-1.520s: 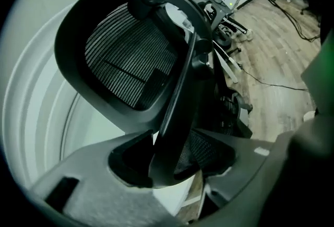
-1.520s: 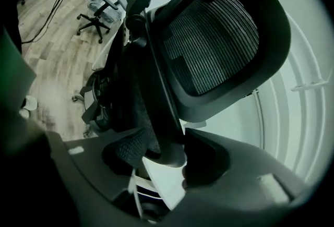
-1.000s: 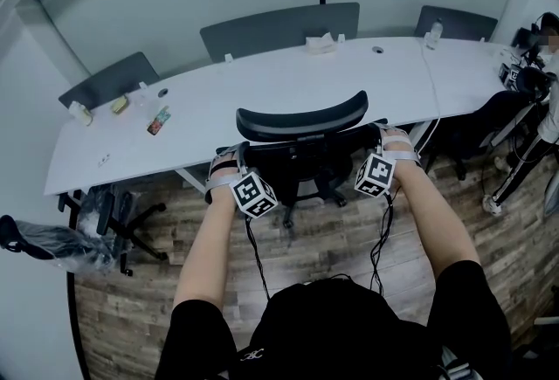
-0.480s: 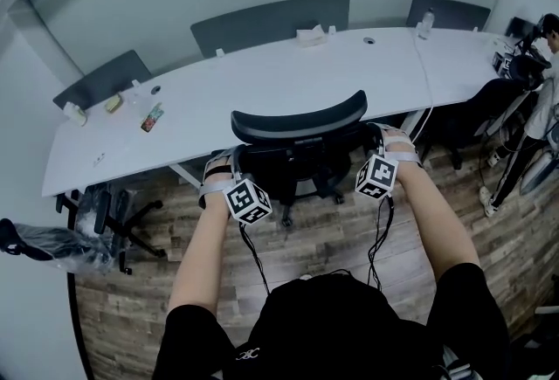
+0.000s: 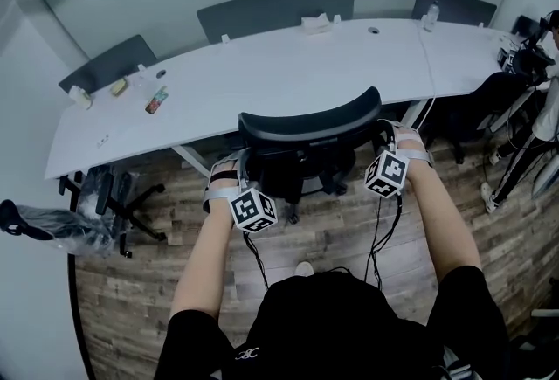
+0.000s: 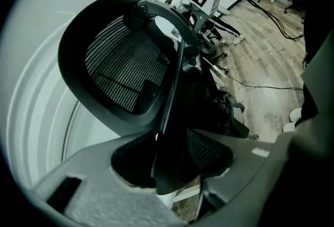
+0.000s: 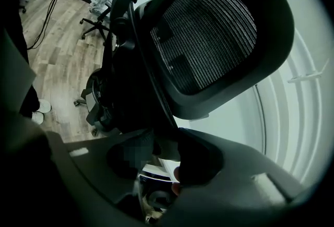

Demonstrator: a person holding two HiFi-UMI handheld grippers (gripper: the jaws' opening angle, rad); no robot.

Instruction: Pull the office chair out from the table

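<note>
The black mesh office chair point(image 5: 306, 129) stands at the near edge of the long white table point(image 5: 262, 77), its back toward me. My left gripper point(image 5: 232, 170) is shut on the left edge of the chair's back. My right gripper point(image 5: 395, 141) is shut on the right edge. In the left gripper view the dark frame of the chair point(image 6: 125, 67) runs down between the jaws of the left gripper point(image 6: 167, 171). In the right gripper view the chair point(image 7: 209, 38) fills the picture, and its frame sits between the jaws of the right gripper point(image 7: 159, 155).
Three grey chairs point(image 5: 275, 18) stand behind the table. Small items point(image 5: 157, 99), a tissue pack point(image 5: 316, 21) and a bottle point(image 5: 430, 17) lie on it. A plastic-wrapped chair point(image 5: 61, 234) stands at the left. A person point(image 5: 537, 99) sits at the right. Cables hang from both grippers.
Both grippers have drawn back toward me with the chair held between them. The chair now stands a little farther out from the table's edge.
</note>
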